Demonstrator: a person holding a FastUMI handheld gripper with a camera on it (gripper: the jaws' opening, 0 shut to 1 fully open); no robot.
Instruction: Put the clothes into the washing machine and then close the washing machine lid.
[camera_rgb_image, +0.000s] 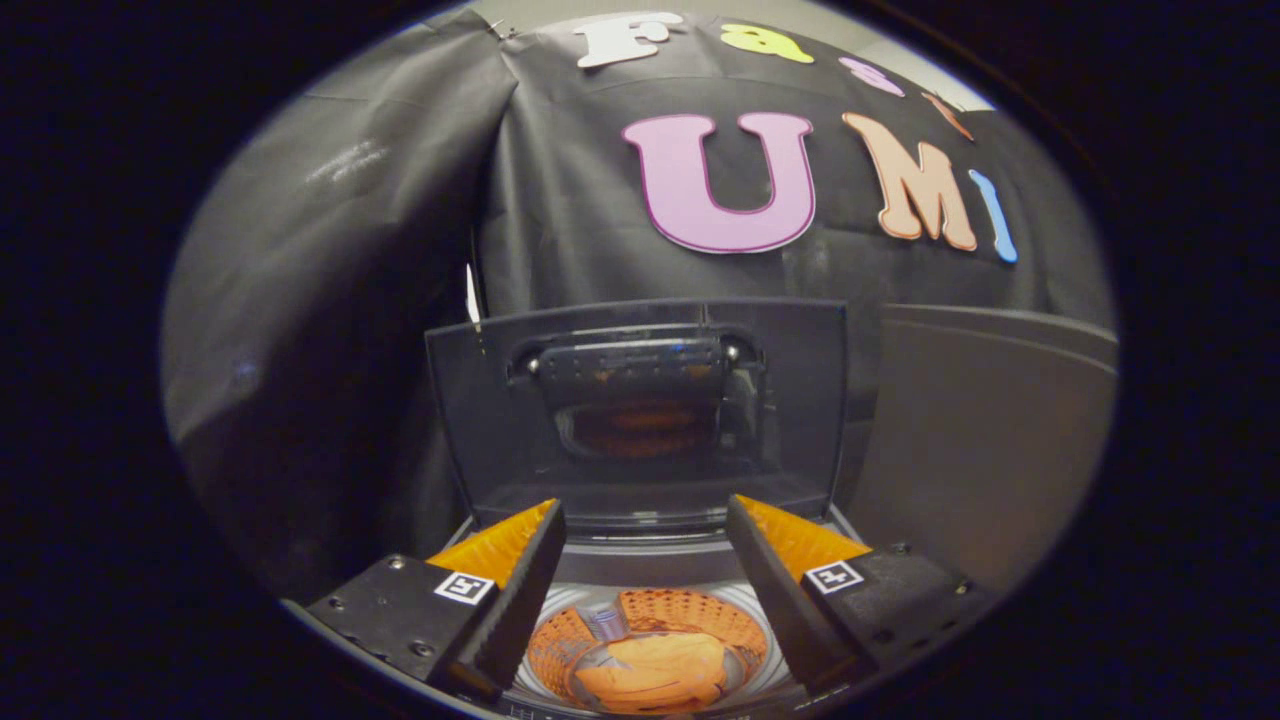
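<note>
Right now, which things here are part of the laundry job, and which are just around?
Part of the job:
- washing machine, drum open
- lid, standing upright
- orange cloth, down in the drum
- gripper, fingers open above the drum

Just around:
- grey panel beside the machine

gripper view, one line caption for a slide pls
Open tool held over the washing machine drum, orange clothes already inside, lid standing open.

The washing machine lid (640, 400), standing open beyond the gripper (645, 530) with its fingers spread apart, is dark glossy plastic that mirrors the drum. The drum (690, 610) below looks like shiny perforated metal. In it lies soft, matt orange cloth (655, 675).
</note>
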